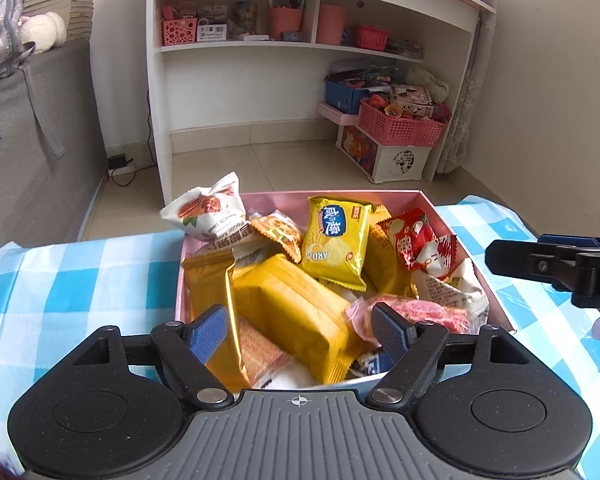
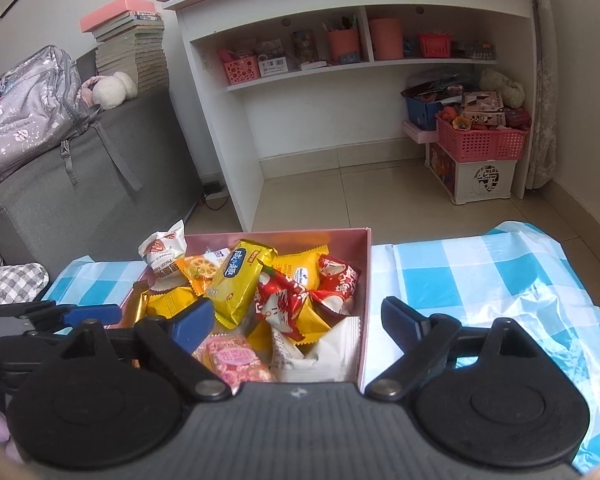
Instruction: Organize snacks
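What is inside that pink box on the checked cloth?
The pink box is piled with wrapped snacks: a yellow cracker pack, red packets, a pink one. Whatever lies beneath the pile is covered.

left claw (image 1: pixel 300 334) spread wide, right claw (image 2: pixel 300 324) likewise — both empty

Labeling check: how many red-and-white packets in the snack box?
2 visible: one red-and-white packet mid-box, another against the pink box's right wall. More may be buried underneath.

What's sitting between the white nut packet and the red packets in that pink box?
In the left wrist view, an orange lotus-root snack and a yellow cracker packet lie between the white nut packet and the red packets.
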Demonstrator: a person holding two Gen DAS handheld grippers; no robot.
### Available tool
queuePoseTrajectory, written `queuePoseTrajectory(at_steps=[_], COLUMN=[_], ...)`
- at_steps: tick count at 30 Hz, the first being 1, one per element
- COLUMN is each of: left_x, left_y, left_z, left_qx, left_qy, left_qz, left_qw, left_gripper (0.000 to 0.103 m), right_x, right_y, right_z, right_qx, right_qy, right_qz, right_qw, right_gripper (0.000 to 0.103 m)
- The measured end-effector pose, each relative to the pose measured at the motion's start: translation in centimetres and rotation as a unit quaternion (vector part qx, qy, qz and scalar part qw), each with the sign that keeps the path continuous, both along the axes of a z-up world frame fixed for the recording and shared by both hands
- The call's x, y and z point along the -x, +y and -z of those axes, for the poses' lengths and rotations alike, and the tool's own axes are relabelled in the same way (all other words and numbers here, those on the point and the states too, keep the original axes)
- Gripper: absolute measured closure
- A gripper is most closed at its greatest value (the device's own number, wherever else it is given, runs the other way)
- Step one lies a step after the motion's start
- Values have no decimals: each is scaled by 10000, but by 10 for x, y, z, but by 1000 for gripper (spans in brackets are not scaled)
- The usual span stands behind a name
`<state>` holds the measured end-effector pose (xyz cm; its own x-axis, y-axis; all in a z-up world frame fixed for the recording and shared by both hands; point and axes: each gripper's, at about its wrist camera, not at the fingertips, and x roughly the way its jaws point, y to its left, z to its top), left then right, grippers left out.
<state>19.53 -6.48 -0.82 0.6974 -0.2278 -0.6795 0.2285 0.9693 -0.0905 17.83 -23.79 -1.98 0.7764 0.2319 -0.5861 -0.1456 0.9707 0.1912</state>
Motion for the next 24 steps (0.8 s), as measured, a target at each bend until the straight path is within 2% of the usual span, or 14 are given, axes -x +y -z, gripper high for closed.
queuePoseTrajectory(at_steps=[3, 7, 11, 19, 24], left_x=[19, 48, 83, 143, 165], left_y=[6, 11, 12, 26, 34], left_z=[-5, -15, -26, -33, -25], left_qx=[-39, -225, -440, -520, -572], left_qy=[47, 82, 88, 367, 431], left_qz=[-129, -283, -362, -711, -909], left_qw=[9999, 9993, 9983, 9954, 9933], left_gripper=[10, 7, 2, 0, 0], right_x=[15, 35, 59, 106, 127], right_y=[-1, 3, 13, 29, 33], right_z=[-5, -9, -14, -22, -12], right_qx=[9, 129, 495, 901, 902], right_qy=[35, 146, 274, 499, 551], right_qz=[122, 223, 332, 498, 609], right_qw=[9999, 9996, 9978, 9934, 9925], right_gripper=[2, 0, 0, 0, 0])
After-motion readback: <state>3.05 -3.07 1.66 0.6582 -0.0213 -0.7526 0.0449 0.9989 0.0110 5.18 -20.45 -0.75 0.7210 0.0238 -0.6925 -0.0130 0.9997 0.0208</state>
